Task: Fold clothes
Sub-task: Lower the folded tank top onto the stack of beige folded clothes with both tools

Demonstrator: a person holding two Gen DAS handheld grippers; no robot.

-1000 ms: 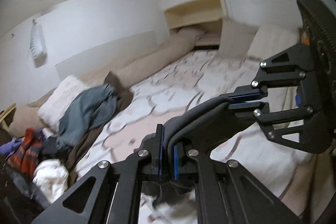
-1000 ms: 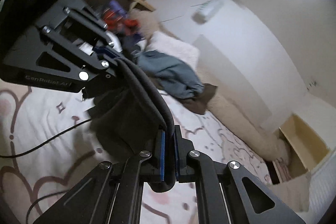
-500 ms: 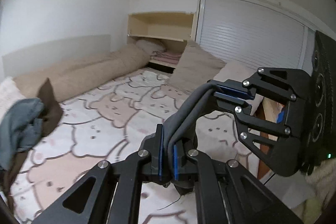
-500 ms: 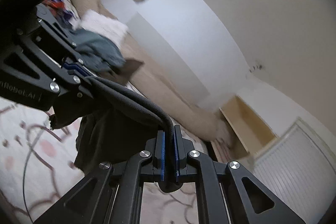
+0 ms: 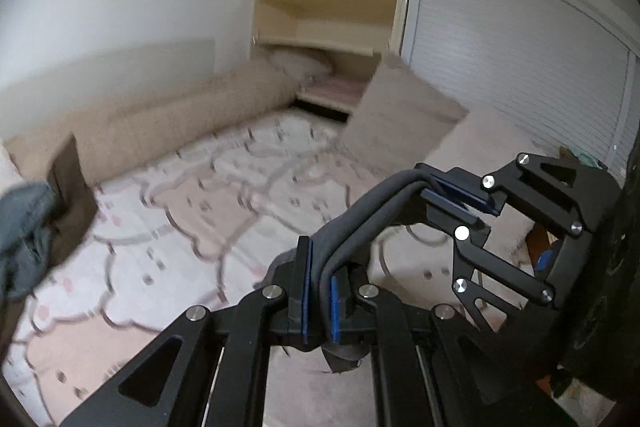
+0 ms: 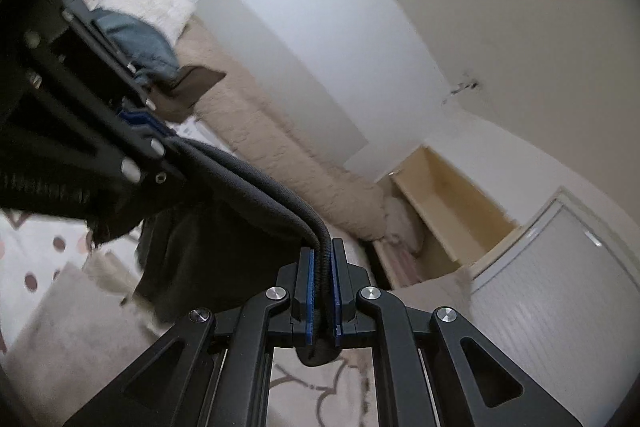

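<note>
Dark garment [image 5: 372,215] edge between both tongs

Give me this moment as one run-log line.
step: garment lifted for fold | left gripper: shut on garment | right gripper: shut on garment | edge stretched between both, rest hanging | below: bed

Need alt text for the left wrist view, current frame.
The left gripper is shut on a dark grey fabric garment, whose edge stretches to the right gripper, also clamped on it. Beyond lies a bed with a pink-and-white patterned sheet, beige pillows and a white shuttered door.
</note>
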